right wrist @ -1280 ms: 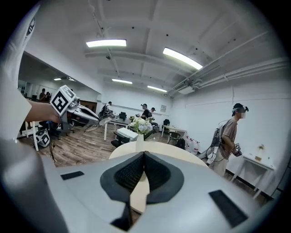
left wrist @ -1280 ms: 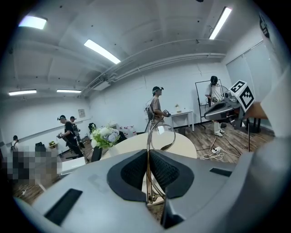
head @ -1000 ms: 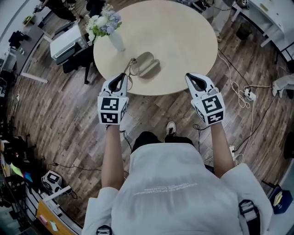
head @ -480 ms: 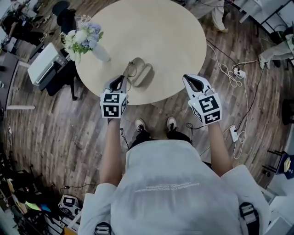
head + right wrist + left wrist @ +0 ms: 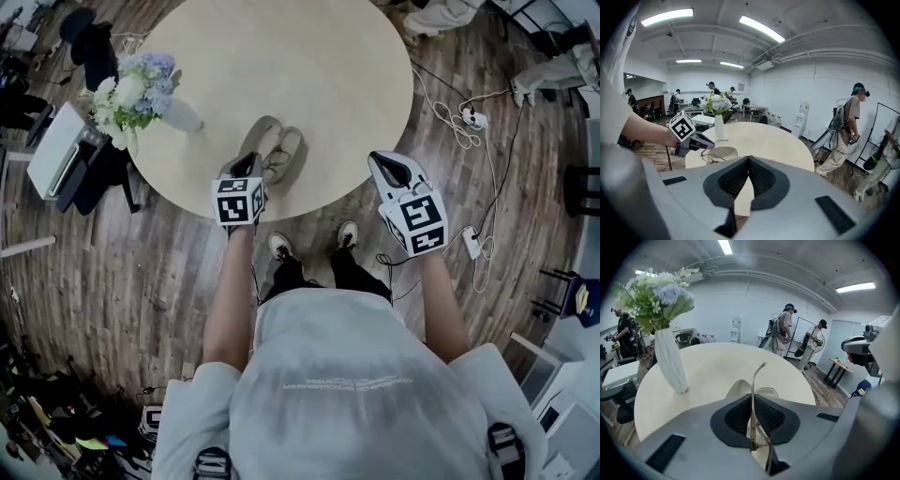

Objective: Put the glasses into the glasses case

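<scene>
The open beige glasses case (image 5: 274, 147) lies near the front edge of the round table (image 5: 319, 66). My left gripper (image 5: 248, 169) is just left of it, shut on a thin temple of the glasses (image 5: 752, 420), which rises between its pads. The case (image 5: 737, 388) shows right behind them. From the right gripper view, the glasses (image 5: 708, 157) hang at the left gripper (image 5: 705, 143) over the case (image 5: 723, 152). My right gripper (image 5: 378, 163) is at the table's edge to the right, shut with nothing in it, its pads (image 5: 740, 180) meeting.
A white vase of flowers (image 5: 141, 92) stands on the table's left side, also visible as the vase (image 5: 668, 359) in the left gripper view. Cables and a power strip (image 5: 472, 117) lie on the wooden floor to the right. Several people stand across the room.
The table has come nearer and both grippers now sit at its front edge. The left gripper has closed in beside the case, still holding the glasses.
</scene>
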Demonstrator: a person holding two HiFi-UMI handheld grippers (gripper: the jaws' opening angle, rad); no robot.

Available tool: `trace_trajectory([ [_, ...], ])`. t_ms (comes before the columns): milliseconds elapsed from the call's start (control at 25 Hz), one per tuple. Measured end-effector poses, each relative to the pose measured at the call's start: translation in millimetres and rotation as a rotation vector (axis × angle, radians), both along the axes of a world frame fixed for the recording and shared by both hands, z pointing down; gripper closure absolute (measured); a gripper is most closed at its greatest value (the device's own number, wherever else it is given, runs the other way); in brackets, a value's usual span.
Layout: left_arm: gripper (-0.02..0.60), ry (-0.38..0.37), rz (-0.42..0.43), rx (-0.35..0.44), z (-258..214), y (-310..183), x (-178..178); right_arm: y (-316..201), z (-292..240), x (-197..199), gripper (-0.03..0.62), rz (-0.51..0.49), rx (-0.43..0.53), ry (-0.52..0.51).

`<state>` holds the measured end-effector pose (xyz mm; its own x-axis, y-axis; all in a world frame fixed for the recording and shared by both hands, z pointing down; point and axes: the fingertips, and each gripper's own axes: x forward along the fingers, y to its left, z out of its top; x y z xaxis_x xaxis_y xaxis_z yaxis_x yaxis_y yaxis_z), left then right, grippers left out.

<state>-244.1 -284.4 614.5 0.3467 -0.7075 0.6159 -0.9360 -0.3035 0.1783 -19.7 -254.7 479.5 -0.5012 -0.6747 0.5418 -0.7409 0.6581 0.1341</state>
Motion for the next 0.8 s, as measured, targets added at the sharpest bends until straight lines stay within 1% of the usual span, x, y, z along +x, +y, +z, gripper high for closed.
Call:
trace_trajectory([
  [120,0.565,0.015,0.024,-0.043,21.8,-4.3,11.9,0.7,8.4,5.3,0.594,0.009,-0.03,0.013],
  [320,0.565,-0.008,0.064,-0.109,44.8,-3.9,27.3,-4.7,26.2,15.3,0.594,0.022,-0.084,0.009],
  [400,0.563,-0.013,0.082,-0.136,53.6,-3.7,32.4,-8.4,31.7,15.9,0.594,0.025,-0.095,0.007],
  [560,0.563,-0.02,0.09,-0.188,69.4,-1.7,37.2,-12.8,36.6,15.8,0.594,0.027,-0.104,-0.003],
  [680,0.563,-0.065,0.119,-0.231,78.6,-2.4,43.3,-14.0,37.7,19.9,0.594,0.036,-0.107,-0.007],
  [800,0.563,-0.114,0.126,-0.252,85.6,-3.7,47.7,-11.6,40.3,27.7,0.594,0.051,-0.114,-0.009],
])
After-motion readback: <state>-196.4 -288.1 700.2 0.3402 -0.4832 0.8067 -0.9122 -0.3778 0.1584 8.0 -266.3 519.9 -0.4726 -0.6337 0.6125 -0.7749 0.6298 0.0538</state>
